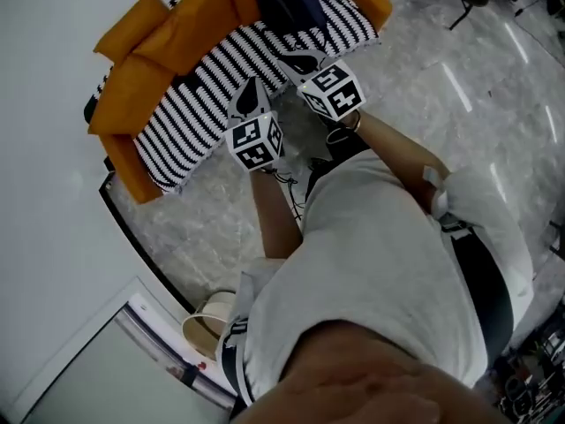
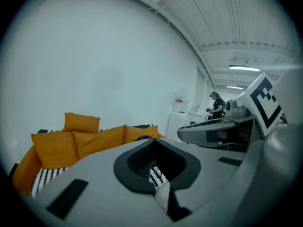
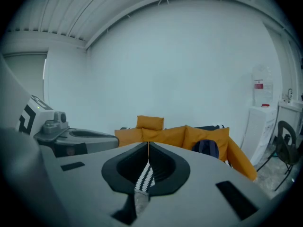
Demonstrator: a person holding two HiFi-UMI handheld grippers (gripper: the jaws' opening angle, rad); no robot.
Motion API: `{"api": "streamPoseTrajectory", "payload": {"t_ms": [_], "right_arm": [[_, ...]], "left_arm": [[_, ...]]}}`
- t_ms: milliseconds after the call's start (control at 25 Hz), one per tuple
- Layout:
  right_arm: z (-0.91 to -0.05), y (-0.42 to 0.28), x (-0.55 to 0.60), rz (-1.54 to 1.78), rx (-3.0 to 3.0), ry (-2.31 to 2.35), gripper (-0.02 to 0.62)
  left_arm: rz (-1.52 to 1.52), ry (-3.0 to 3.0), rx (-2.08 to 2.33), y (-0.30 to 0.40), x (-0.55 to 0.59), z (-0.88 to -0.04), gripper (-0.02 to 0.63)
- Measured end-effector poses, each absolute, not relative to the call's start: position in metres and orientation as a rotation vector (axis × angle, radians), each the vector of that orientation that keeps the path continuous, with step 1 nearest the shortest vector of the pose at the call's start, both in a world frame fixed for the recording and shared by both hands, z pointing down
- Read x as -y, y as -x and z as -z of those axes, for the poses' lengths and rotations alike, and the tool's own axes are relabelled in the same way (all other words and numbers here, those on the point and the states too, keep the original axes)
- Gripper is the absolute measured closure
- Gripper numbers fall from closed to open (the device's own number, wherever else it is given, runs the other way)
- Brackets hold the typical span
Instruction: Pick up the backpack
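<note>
A dark navy backpack [image 1: 287, 3] stands on the sofa's black-and-white striped seat [image 1: 203, 87], leaning against orange cushions [image 1: 177, 25]. In the right gripper view the backpack [image 3: 206, 148] sits right of centre, in front of the cushions [image 3: 170, 136]. Both grippers are held out over the floor short of the sofa, apart from the backpack. My left gripper [image 1: 252, 91] is shut with nothing in it, its jaws meeting in a thin line [image 2: 154, 140]. My right gripper [image 1: 300, 60] is shut and empty too [image 3: 148, 143]. The left gripper view shows the orange cushions [image 2: 71, 145], with the backpack almost hidden behind the jaws.
Grey marble floor [image 1: 221, 228] lies between me and the sofa. A white wall runs behind the sofa. A white cabinet [image 3: 258, 126] and a dark chair [image 3: 286, 145] stand to the sofa's right. A person [image 2: 217, 105] stands far off. A beige round object [image 1: 207, 321] lies by the wall.
</note>
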State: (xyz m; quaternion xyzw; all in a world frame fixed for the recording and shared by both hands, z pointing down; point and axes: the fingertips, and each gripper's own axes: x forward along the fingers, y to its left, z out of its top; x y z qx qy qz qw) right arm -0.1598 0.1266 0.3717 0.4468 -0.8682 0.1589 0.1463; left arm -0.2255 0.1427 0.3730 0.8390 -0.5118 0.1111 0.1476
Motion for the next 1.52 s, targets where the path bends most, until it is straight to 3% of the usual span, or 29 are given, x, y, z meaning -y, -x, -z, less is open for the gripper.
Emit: {"api": "streamPoseTrajectory", "payload": {"t_ms": [520, 1040, 1320, 1520], "right_arm": [[-0.393, 0.100, 0.005, -0.526, 2.446, -1.420, 0.555], [-0.482, 0.015, 0.247, -0.465, 2.222, -1.286, 0.555], [-0.531, -0.022, 0.301, -0.298, 2.102, -1.103, 0.555], [-0.579, -0.055, 0.335, -0.388, 2.045, -1.102, 0.555]], "left_arm": [[-0.535, -2.463, 1.321, 0.164, -0.035, -0.408, 0.594], [-0.769, -2.374, 1.268, 0.098, 0.218, -0.485, 0.594], [-0.886, -2.303, 1.231, 0.067, 0.280, -0.546, 0.594], [-0.932, -2.242, 1.190, 0.048, 0.309, -0.580, 0.594]]}}
